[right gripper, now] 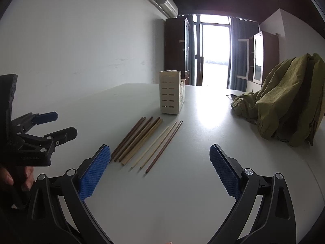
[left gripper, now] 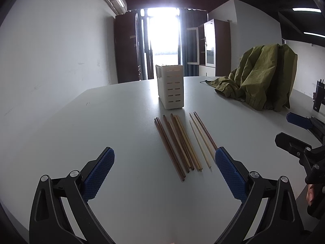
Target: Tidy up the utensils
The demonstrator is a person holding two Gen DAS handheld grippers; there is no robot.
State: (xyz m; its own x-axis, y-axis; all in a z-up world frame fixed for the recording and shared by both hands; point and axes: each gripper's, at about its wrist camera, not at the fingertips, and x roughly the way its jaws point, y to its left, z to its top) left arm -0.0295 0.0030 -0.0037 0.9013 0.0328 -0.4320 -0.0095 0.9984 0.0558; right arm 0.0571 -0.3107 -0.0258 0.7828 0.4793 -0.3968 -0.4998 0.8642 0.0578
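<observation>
Plain white table (left gripper: pixel 101 122), both grippers hovering low with jaws wide open, left gripper (left gripper: pixel 164 162) and right gripper (right gripper: pixel 160 162) empty. Chopsticks (left gripper: pixel 178 142) lay loose before the slotted holder (left gripper: pixel 171 89); light, stiff, slippery-looking, so I'd pinch mid-length.

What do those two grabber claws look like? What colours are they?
Both look alike. The left gripper and the right gripper each have two black plastic arms with triangular cut-outs, joined by shiny silver round bolts. Each finger ends in a bright blue pad covered in a bumpy grid pattern. In the right wrist view, small pale lettering marks the other gripper's black body, and bare fingers hold it. No cables show.
</observation>
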